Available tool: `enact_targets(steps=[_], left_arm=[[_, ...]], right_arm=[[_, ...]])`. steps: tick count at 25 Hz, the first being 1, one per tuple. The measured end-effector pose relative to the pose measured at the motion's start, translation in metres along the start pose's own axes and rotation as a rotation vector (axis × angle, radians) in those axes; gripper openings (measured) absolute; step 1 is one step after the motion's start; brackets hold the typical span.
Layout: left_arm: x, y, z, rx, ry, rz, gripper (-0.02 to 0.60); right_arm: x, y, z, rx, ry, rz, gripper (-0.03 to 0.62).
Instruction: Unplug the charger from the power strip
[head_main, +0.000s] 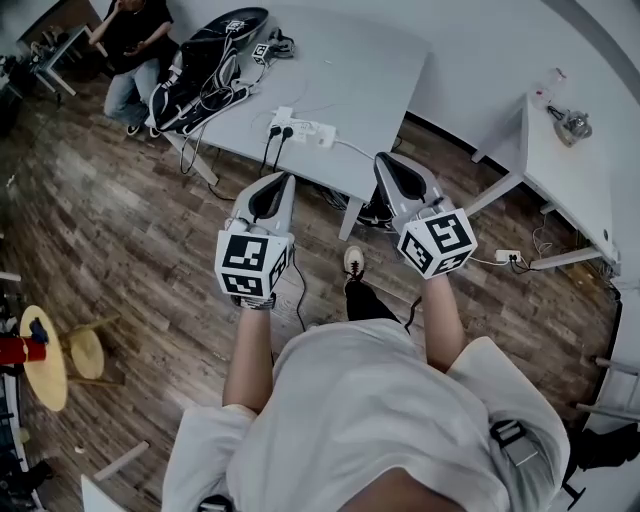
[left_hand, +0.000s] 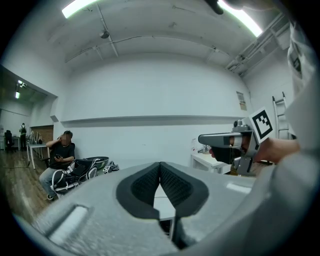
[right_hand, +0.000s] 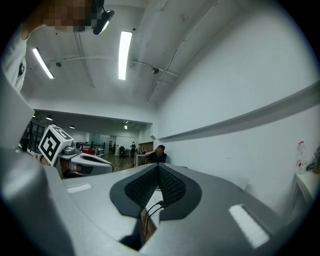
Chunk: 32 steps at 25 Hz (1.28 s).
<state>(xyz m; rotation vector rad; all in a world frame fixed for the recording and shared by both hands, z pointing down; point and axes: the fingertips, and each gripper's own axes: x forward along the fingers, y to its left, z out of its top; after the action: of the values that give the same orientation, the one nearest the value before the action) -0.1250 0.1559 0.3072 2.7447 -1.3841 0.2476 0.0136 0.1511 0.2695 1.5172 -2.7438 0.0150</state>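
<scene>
over the near edge of the white table, toward twelve o'clock in the head view, lies the white power strip. two dark plugs sit in its left half, and their black cables drop off the table edge toward six o'clock. a pale block sits at the strip's three o'clock end. which of these is the charger i cannot tell from this height.

the left gripper is held out over the wooden floor, its tips just short of the table edge, with the strip at about twelve o'clock from them and apart from them. in the left gripper view its ribbed pads press together at the tips with nothing between them: clenched and empty.

the right gripper hangs at three o'clock of the left one, near the same table edge, the strip at about ten o'clock from its tips. in the right gripper view its pads also meet, clenched on nothing; thin dark cables show through the gap below them.

a black bag lies on the table at eleven o'clock, and a seated person is beyond it.
</scene>
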Motion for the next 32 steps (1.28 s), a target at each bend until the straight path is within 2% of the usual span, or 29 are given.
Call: enact_targets(steps=[9,13,22,25,32], left_arm=[[0.106,0.040,0.012,0.017,0.035,0.046,0.005],[0.146,0.048,0.004,-0.015,0.069,0.057,0.005],[0.205,0.065,-0.037,-0.083,0.184,0.136,0.048],[0.215,0.065,-0.054,-0.108,0.225,0.141,0.075],[0.231,0.077,-0.114,-0.180,0.342,0.162,0.120]], right_arm=[[0.085,-0.079,-0.008,-0.058,0.014,0.070,0.002],[0.117,-0.106,-0.017,-0.046,0.039,0.132,0.002],[0.172,-0.154,-0.070,0.013,0.157,0.254,0.003],[0.189,-0.164,-0.094,0.012,0.205,0.301,0.049],[0.219,-0.171,-0.155,0.010,0.311,0.350,0.060]])
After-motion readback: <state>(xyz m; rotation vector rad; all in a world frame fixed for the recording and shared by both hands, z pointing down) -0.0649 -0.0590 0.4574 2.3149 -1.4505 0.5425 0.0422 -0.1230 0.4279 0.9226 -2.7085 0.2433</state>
